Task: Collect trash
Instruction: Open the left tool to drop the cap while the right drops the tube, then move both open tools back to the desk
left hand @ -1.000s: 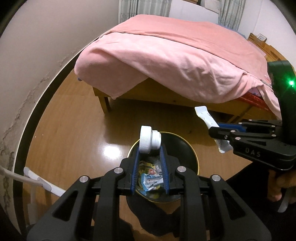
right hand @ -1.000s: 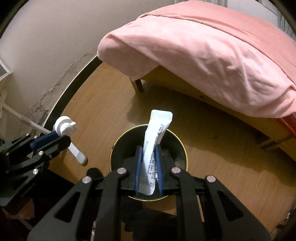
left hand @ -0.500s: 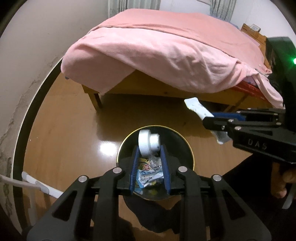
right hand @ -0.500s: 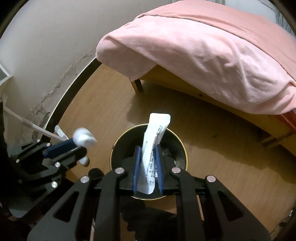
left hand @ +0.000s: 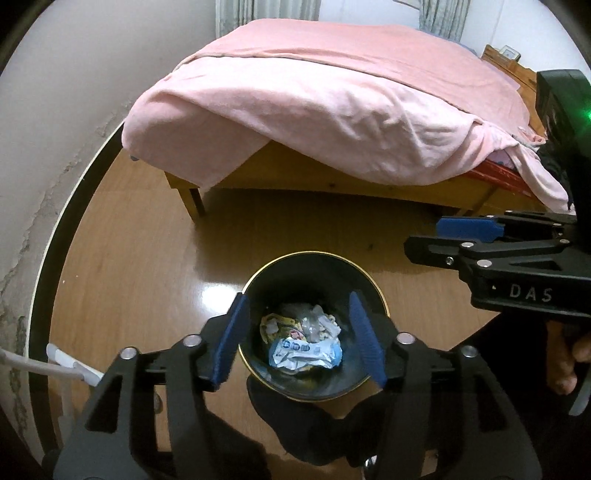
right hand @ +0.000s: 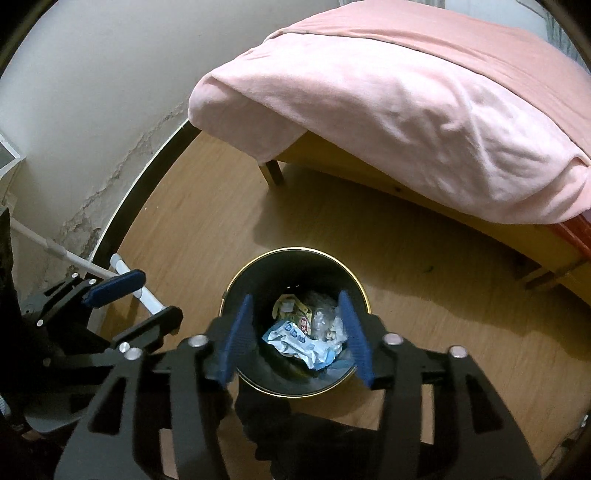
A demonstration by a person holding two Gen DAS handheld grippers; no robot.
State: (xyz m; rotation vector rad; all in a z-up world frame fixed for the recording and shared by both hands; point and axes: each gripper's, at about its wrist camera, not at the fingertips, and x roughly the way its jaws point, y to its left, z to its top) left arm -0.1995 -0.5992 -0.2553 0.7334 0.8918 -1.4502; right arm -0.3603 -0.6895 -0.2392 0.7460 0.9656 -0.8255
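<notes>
Pink blanket (left hand: 332, 110) drapes over wooden bed (left hand: 332, 181), upper half of frame. Glossy wood floor (left hand: 129, 266) below. Cracked, peeling wall (right hand: 92, 110) at left, dark skirting along base. White pipe (right hand: 55, 251) at lower left. Curtains (left hand: 266, 11) along top edge.

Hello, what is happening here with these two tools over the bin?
A person is collecting trash with two hand-held tongs. Both the left tongs and the right tongs hang over the black bin on the wooden floor, near the bed with the pink blanket. Their jaws have just been opening, and nothing is between them now. Crumpled wrappers lie in the bottom of the bin.
</notes>
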